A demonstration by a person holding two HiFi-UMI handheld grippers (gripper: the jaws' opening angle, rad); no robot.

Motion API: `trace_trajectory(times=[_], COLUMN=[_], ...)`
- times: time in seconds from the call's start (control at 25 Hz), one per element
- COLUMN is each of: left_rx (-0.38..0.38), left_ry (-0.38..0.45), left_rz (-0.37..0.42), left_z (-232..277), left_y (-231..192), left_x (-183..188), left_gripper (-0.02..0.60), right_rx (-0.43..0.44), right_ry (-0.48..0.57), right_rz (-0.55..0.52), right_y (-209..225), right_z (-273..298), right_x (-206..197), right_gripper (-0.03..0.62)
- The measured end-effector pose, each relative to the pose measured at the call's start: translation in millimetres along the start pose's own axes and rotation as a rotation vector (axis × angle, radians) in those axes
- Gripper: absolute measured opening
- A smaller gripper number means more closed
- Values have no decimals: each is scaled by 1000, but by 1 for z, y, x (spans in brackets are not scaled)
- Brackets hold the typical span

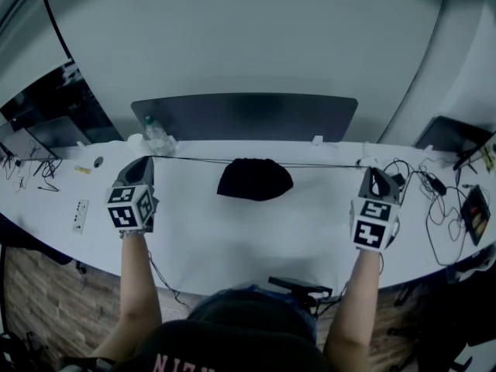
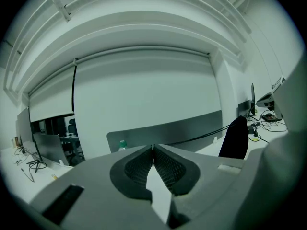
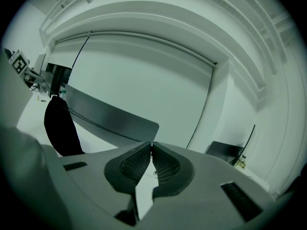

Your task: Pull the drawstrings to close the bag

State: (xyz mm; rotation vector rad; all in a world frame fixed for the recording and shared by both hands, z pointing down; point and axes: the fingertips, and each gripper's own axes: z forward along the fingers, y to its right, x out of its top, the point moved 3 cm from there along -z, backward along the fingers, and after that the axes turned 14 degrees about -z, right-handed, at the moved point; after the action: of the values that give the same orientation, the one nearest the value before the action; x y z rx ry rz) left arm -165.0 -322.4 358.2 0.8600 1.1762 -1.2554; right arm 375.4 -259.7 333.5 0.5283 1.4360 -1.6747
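Note:
A black drawstring bag (image 1: 255, 179) lies bunched at the middle of the white table (image 1: 232, 239). Its thin black drawstrings (image 1: 194, 160) run taut to both sides in a nearly straight line. My left gripper (image 1: 147, 160) is shut on the left string's end, well left of the bag. My right gripper (image 1: 371, 169) is shut on the right string's end, well right of it. In the left gripper view the jaws (image 2: 153, 147) meet at the tips, with the string (image 2: 201, 136) leading to the bag (image 2: 235, 138). The right gripper view shows the same: closed tips (image 3: 152, 144), string (image 3: 105, 124), bag (image 3: 60, 123).
A dark partition panel (image 1: 244, 116) stands along the table's far edge. A water bottle (image 1: 155, 134) sits behind my left gripper. Loose cables (image 1: 438, 200) and a small device (image 1: 474, 211) lie at the right, a power strip (image 1: 80, 215) at the left.

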Motion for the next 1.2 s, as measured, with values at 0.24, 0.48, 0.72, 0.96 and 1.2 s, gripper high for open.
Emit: trace_trajectory(times=[0.24, 0.48, 0.72, 0.96, 1.2], left_rx=[6, 18, -25, -62, -109], left_ry=[48, 45, 32, 61, 144], left_rz=[32, 34, 23, -13, -40], left_z=[7, 33, 43, 30, 17], left_y=[13, 38, 63, 79, 99], left_x=[25, 45, 42, 37, 47], left_gripper=[11, 12, 12, 12, 12], right_rx=[15, 41, 110, 168, 181], right_ry=[32, 42, 63, 156, 280], right_rz=[-2, 69, 95, 140, 166], right_y=[4, -2, -29, -56, -65], right_z=[5, 27, 35, 16, -1], right_x=[23, 56, 72, 83, 103], right_gripper=[8, 8, 9, 9, 9])
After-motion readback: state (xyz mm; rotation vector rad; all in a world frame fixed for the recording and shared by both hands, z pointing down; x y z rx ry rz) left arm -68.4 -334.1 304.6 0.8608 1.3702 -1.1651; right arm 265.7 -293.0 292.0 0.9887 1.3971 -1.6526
